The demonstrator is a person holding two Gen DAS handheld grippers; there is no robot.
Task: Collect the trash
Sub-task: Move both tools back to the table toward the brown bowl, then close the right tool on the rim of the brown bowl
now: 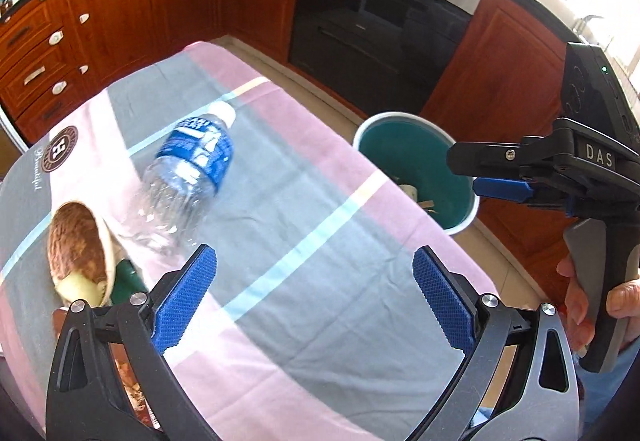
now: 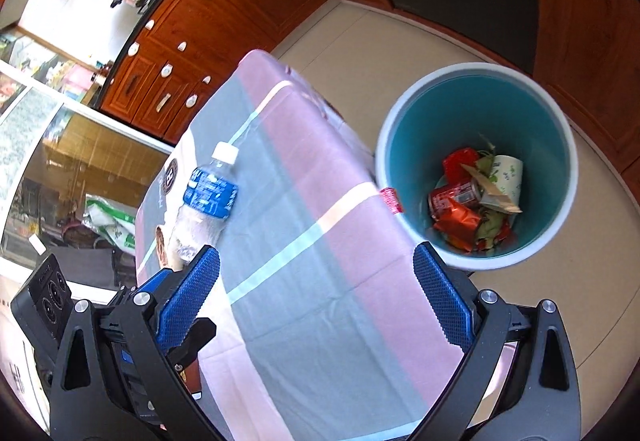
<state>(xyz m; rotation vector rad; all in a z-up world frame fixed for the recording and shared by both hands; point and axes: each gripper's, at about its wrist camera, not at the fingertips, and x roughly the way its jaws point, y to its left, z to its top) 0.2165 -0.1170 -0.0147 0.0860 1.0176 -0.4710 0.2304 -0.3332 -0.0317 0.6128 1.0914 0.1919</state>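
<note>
Both tongs (image 1: 314,297) (image 2: 316,297) wide open, empty | bottle (image 1: 192,177) lying on tablecloth (image 1: 320,281) | bin (image 2: 480,165) beside

table under a pink and grey cloth (image 1: 304,209)
a plastic bottle (image 1: 188,177) and a paper cup (image 1: 80,253) are laid sideways on it.

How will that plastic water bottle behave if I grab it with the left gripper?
The bottle lies on its side on the tablecloth, so a nudge would probably roll it. It looks empty and clear, likely light. Its crinkled walls may cave under the left gripper; closing across the labelled middle seems safer.
</note>
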